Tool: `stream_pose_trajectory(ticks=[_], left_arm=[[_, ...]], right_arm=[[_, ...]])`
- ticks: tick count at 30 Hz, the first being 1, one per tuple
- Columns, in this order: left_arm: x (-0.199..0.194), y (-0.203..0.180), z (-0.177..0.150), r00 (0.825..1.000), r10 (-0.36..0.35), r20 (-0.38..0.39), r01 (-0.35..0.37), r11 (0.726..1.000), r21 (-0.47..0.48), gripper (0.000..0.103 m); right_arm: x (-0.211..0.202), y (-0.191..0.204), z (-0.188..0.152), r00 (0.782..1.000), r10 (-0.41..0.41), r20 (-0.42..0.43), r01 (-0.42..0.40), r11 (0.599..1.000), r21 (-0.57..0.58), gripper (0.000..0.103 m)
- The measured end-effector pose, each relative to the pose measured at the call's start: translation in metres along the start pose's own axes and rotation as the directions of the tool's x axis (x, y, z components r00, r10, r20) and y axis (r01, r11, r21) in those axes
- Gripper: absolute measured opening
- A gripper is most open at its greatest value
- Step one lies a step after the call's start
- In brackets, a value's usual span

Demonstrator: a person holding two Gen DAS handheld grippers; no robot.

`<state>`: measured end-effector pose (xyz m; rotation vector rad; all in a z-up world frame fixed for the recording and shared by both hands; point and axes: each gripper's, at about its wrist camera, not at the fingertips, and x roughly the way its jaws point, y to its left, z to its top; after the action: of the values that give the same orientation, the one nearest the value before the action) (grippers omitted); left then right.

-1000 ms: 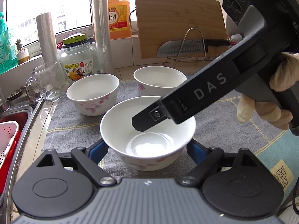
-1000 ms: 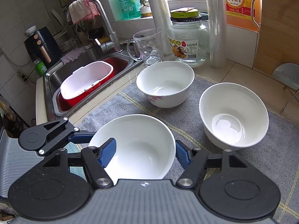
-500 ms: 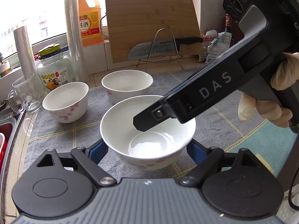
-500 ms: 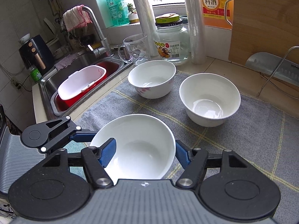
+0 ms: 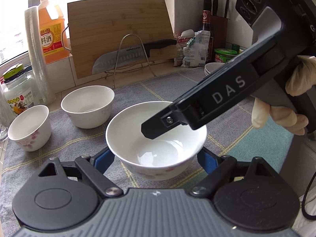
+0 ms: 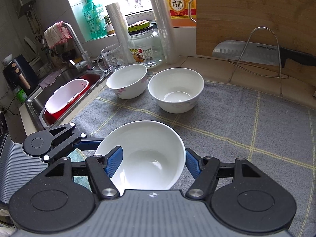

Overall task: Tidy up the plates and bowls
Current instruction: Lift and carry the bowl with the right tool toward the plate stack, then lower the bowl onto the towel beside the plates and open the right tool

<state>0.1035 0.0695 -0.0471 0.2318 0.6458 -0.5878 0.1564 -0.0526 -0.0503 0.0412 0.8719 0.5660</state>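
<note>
A white bowl with pink flowers [image 5: 156, 142] is held above the grey mat by both grippers. My left gripper [image 5: 156, 160] clasps its outside with blue pads on both sides. My right gripper [image 6: 152, 164] grips the same bowl [image 6: 142, 154], one blue pad inside the rim, one outside; its black body [image 5: 217, 98] reaches over the bowl in the left wrist view. Two more white bowls stand on the mat behind: one [image 5: 87, 106] [image 6: 175, 89] and another [image 5: 29, 130] [image 6: 127, 81] to its left. A stack of white dishes [image 5: 213, 68] sits at the far right.
A bamboo cutting board [image 5: 120, 33] and a knife on a wire rack [image 5: 128, 56] stand at the back. A glass jar [image 6: 145, 48], a glass mug [image 6: 111, 57], a cup stack and an orange bottle [image 6: 178, 2] line the windowsill side. The sink [image 6: 65, 90] with a red-white basket lies left.
Both grippers have carried the bowl to the right and back from the other two bowls, which now lie farther left and farther away. The grip on the bowl is unchanged.
</note>
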Motion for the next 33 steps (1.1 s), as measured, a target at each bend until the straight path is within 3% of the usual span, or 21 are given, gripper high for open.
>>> stream_pose_trajectory(ticks=[14, 33], left_arm=[[0.027, -0.02, 0.011, 0.995, -0.101, -0.007, 0.102, 0.994, 0.047, 0.09], [0.044, -0.027, 0.008, 0.992, -0.121, -0.038, 0.123, 0.991, 0.061, 0.09]], right_arm=[[-0.019, -0.029, -0.019, 0.996, -0.092, 0.011, 0.092, 0.993, 0.068, 0.073], [-0.014, -0.045, -0.029, 0.993, -0.117, -0.001, 0.116, 0.99, 0.081, 0.073]])
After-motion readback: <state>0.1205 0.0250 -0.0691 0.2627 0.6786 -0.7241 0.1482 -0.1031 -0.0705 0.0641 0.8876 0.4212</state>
